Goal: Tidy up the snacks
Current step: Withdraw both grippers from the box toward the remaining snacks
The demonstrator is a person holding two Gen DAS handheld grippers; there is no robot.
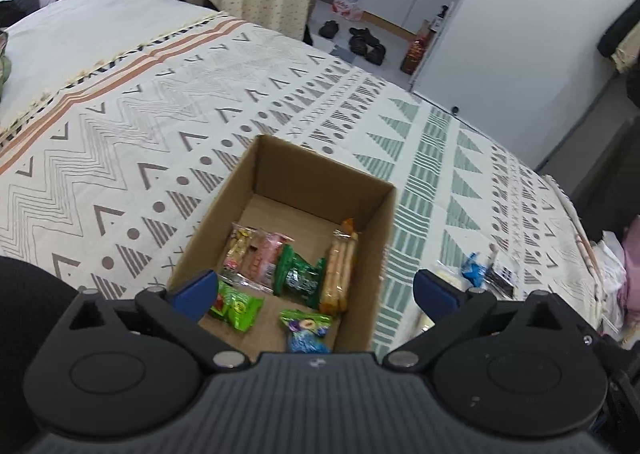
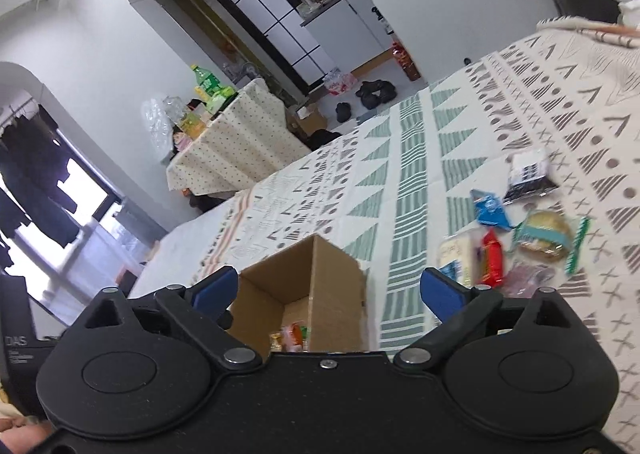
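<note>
Over the box (image 1: 280, 238) on the bed (image 1: 120, 158) | left claw (image 1: 316, 290) and right claw (image 2: 328, 290) wide open, empty | some snacks (image 1: 296, 274) boxed, loose pile (image 2: 520, 230) right of box | risk: crinkly wrappers slipping, box nudged on soft bedding.

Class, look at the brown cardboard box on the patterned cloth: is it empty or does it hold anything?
Partly filled. The open-topped brown cardboard box holds several wrapped snacks, including a dark green packet, while bare cardboard floor shows behind them.

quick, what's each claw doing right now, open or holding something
Left claw: open, holding nothing, above the box.
Right claw: open, holding nothing.
</note>
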